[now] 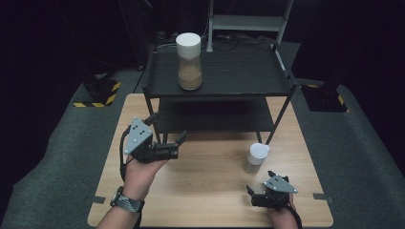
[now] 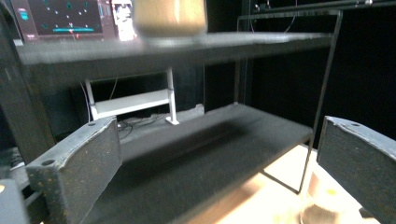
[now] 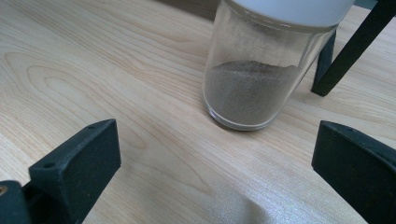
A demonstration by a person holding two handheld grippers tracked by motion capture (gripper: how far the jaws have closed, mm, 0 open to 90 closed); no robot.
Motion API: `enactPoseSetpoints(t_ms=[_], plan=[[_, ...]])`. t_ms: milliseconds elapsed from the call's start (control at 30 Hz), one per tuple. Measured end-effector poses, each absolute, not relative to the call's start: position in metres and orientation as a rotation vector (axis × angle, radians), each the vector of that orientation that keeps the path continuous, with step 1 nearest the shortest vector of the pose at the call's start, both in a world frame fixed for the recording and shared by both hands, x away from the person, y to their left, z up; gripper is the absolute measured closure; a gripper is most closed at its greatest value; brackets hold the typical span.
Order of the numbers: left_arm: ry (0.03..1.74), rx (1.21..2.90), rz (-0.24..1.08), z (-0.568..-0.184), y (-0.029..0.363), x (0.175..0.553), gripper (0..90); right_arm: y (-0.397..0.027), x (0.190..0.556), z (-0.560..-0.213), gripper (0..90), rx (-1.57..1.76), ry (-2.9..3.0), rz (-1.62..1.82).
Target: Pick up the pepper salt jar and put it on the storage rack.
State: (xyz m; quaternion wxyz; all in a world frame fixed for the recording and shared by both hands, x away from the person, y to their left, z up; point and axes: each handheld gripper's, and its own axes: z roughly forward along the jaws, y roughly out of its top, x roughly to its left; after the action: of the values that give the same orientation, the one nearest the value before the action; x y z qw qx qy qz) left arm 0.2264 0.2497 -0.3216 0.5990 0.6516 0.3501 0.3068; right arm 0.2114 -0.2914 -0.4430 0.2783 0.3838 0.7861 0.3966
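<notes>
We keep the right claw (image 3: 215,154) released and low on the bench (image 1: 210,181), aimed at the small jar (image 3: 261,70) just ahead by the shelf leg, while the left claw (image 1: 180,141), also released, faces the shelf (image 1: 219,71) where the tall jar (image 1: 189,62) stands.

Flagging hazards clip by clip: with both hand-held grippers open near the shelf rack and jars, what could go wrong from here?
1. The small jar stands close to the rack's leg; the open right hand-held gripper, closing in, might hit the leg or tip the jar.
2. The left hand-held gripper sits by the lower shelf; jolting the rack could topple the tall jar above.
</notes>
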Motion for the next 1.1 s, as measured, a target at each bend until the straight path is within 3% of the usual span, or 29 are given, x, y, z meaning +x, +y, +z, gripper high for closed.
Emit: enactPoseSetpoints(t_ms=[1100], plan=[[0.98,1.71,0.601,-0.447,0.247,0.208,0.4,-0.288,0.21,-0.443,0.1,1.021,2.108,1.046]])
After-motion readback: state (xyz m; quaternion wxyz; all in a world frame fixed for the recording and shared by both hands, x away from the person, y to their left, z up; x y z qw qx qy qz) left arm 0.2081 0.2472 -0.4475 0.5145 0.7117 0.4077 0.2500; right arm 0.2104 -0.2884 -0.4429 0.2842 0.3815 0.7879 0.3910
